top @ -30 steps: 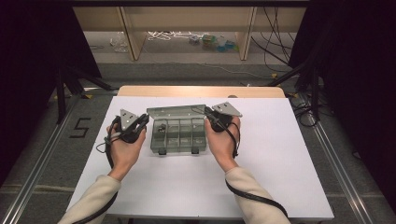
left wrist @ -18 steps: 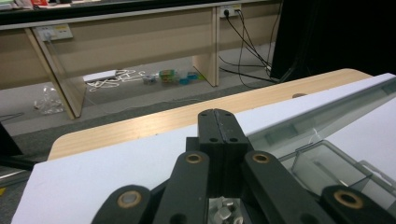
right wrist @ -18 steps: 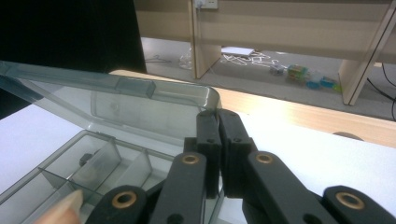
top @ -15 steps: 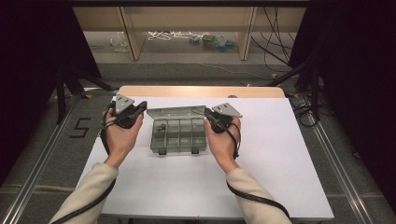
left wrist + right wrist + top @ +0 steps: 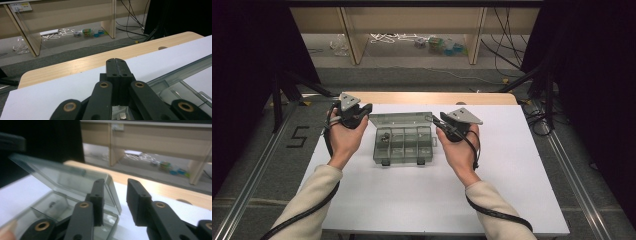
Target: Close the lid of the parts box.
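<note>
Left gripper (image 5: 362,111) lifted off box (image 5: 403,144), fingers closed; right gripper (image 5: 437,121) fingers opening.

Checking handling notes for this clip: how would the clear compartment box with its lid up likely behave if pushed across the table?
The clear compartment box looks like thin rigid plastic, so probably light and apt to slide on the smooth white table. Its raised lid may swing or drop shut. The small part inside would likely rattle about.

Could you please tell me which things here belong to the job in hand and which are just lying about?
In use: clear compartment box, its raised lid, left gripper, right gripper.

Lying about: clutter on the floor, cables, wooden shelf legs.
</note>
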`<state>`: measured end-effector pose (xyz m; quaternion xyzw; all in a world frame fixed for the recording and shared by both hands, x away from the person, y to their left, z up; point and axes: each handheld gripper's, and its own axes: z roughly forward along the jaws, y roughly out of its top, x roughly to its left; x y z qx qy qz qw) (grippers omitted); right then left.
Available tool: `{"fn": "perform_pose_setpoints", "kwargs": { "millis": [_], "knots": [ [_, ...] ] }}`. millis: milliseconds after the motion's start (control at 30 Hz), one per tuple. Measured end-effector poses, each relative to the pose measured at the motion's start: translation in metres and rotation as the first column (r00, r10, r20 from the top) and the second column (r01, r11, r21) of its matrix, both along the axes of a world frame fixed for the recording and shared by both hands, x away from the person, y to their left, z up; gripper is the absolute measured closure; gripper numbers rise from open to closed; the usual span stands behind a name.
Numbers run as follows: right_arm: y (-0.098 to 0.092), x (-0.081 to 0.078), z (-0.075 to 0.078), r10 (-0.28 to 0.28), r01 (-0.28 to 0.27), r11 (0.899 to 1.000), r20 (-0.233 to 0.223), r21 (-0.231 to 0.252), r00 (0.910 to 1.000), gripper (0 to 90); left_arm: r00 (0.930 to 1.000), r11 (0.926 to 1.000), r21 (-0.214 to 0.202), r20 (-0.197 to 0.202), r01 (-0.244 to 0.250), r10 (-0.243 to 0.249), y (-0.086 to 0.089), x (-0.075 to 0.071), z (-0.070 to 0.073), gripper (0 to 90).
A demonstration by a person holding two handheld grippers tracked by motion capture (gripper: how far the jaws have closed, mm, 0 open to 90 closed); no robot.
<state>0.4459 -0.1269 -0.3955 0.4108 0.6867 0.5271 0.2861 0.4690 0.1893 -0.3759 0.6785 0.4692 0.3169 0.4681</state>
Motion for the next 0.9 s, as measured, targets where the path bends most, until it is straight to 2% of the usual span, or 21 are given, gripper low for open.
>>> {"fn": "perform_pose_setpoints", "kwargs": {
  "millis": [67,133,200,233,300,333,400,433,500,533,633,667,700,733,767,800,833,867,900],
  "knots": [
    [-0.005,0.002,0.008,0.034,-0.034,0.999,0.020,0.009,0.9992,67.6,1.0000,1.0000,0.003,0.003,0.001,-0.001,0.000,0.001,0.001,90.0],
    [-0.009,0.009,0.014,0.069,-0.070,0.997,0.035,0.026,0.9970,76.8,1.0000,1.0000,0.001,0.006,0.000,0.000,0.000,0.001,0.002,90.0],
    [-0.011,0.017,0.019,0.090,-0.091,0.996,0.020,0.026,0.9957,87.8,1.0000,1.0000,0.002,0.004,0.004,-0.004,0.000,0.001,0.004,90.0],
    [-0.011,0.021,0.022,0.103,-0.103,0.994,0.007,0.040,0.9947,90.0,1.0000,1.0000,0.002,0.002,0.006,-0.006,0.000,0.002,0.004,90.0],
    [-0.011,0.032,0.025,0.126,-0.125,0.991,-0.017,0.043,0.9919,90.0,0.9997,0.9997,0.009,-0.009,0.025,-0.025,0.001,0.004,0.003,90.0],
    [-0.011,0.038,0.026,0.144,-0.142,0.989,-0.044,0.050,0.9886,90.0,0.9990,0.9991,0.007,-0.017,0.041,-0.041,0.002,0.006,0.003,90.0],
    [-0.011,0.051,0.025,0.191,-0.185,0.980,-0.094,0.068,0.9771,90.0,0.9981,0.9986,0.008,-0.033,0.053,-0.052,0.003,0.008,0.001,90.0],
    [-0.012,0.055,0.025,0.183,-0.179,0.982,-0.088,0.055,0.9791,90.0,0.9981,0.9986,0.013,-0.035,0.051,-0.050,0.004,0.009,0.000,90.0],
    [-0.011,0.060,0.026,0.195,-0.189,0.980,-0.118,0.059,0.9736,90.0,0.9977,0.9987,0.004,-0.045,0.051,-0.050,0.005,0.010,-0.002,90.0],
    [-0.011,0.062,0.026,0.199,-0.194,0.980,-0.112,0.051,0.9736,90.0,0.9977,0.9987,0.008,-0.046,0.051,-0.050,0.005,0.011,-0.003,90.0],
    [-0.008,0.063,0.027,0.208,-0.205,0.978,-0.149,0.032,0.9667,90.0,0.9970,0.9985,-0.003,-0.054,0.055,-0.055,0.006,0.011,-0.006,90.0],
    [-0.007,0.064,0.026,0.207,-0.208,0.978,-0.137,0.008,0.9688,90.0,0.9970,0.9984,-0.003,-0.053,0.056,-0.056,0.006,0.010,-0.006,90.0],
    [-0.006,0.063,0.026,0.207,-0.209,0.978,-0.149,0.002,0.9668,90.0,0.9970,0.9984,-0.004,-0.052,0.057,-0.057,0.006,0.009,-0.007,90.0],
    [-0.005,0.063,0.025,0.208,-0.210,0.978,-0.140,-0.004,0.9681,90.0,0.9967,0.9982,-0.001,-0.054,0.060,-0.060,0.006,0.009,-0.007,90.0],
    [-0.004,0.061,0.026,0.208,-0.211,0.977,-0.162,0.000,0.9646,90.0,0.9966,0.9981,-0.001,-0.055,0.062,-0.062,0.005,0.008,-0.007,90.0],
    [-0.003,0.062,0.025,0.212,-0.216,0.976,-0.150,-0.012,0.9657,90.0,0.9966,0.9981,0.001,-0.054,0.062,-0.062,0.005,0.008,-0.008,90.0],
    [-0.002,0.061,0.025,0.219,-0.223,0.975,-0.163,-0.003,0.9619,90.0,0.9963,0.9979,0.004,-0.056,0.065,-0.065,0.005,0.007,-0.008,90.0],
    [-0.001,0.061,0.025,0.219,-0.224,0.974,-0.148,-0.015,0.9643,90.0,0.9960,0.9976,0.005,-0.058,0.069,-0.068,0.005,0.007,-0.008,90.0],
    [-0.001,0.060,0.025,0.222,-0.227,0.974,-0.157,-0.018,0.9624,90.0,0.9960,0.9976,0.003,-0.056,0.070,-0.070,0.005,0.006,-0.008,90.0]
  ]
}}
